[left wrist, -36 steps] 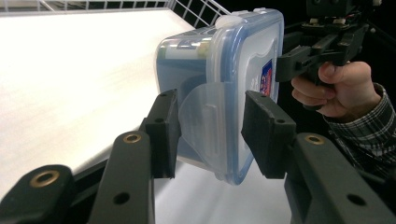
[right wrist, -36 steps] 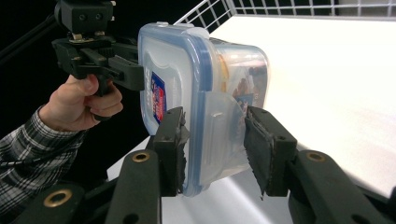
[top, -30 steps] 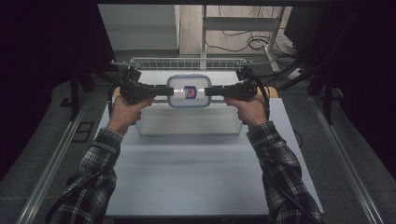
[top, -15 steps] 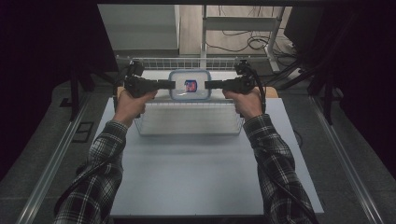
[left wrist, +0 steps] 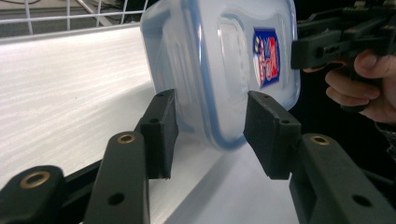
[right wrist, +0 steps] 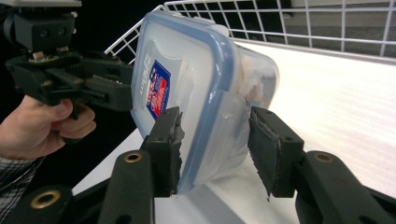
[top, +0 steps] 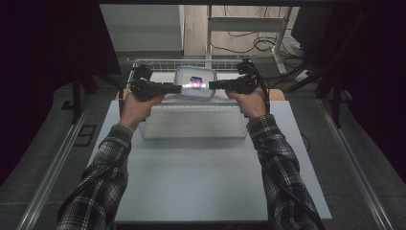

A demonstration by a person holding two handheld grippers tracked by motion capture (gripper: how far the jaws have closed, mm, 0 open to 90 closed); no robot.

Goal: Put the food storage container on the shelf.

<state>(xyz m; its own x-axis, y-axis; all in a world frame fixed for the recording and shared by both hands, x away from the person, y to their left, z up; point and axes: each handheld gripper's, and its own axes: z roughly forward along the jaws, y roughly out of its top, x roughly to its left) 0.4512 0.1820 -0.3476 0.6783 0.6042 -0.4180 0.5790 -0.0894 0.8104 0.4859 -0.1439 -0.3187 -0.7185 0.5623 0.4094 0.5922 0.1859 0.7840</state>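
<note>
Container (top: 194, 82), clear plastic, rectangular with rounded corners, blue-rimmed snap lid carrying a red-and-blue label (left wrist: 266, 57). Location: at 12 o'clock of the high view, over the white wire basket (top: 143, 63) at the far edge of the desk (top: 201, 167), between the two tools. Contents: pale shapes behind the cloudy wall in the right gripper view; what they are cannot be made out.

Left hand-held gripper (left wrist: 210, 128): at 9 o'clock of the container, jaws either side of its short end, a gap visible on both sides; jaws have just been opening.

Right hand-held gripper (right wrist: 215, 140): at 3 o'clock of the container, jaws straddling the opposite end; one pad close against the lid rim, the other slightly off the wall; jaws likewise just been opening.

Second container: long clear tub (top: 194, 122) on the desk, at 6 o'clock of the first; contents not discernible.

Obscured: whether the container's underside touches the basket floor cannot be told; label text blurred.
</note>
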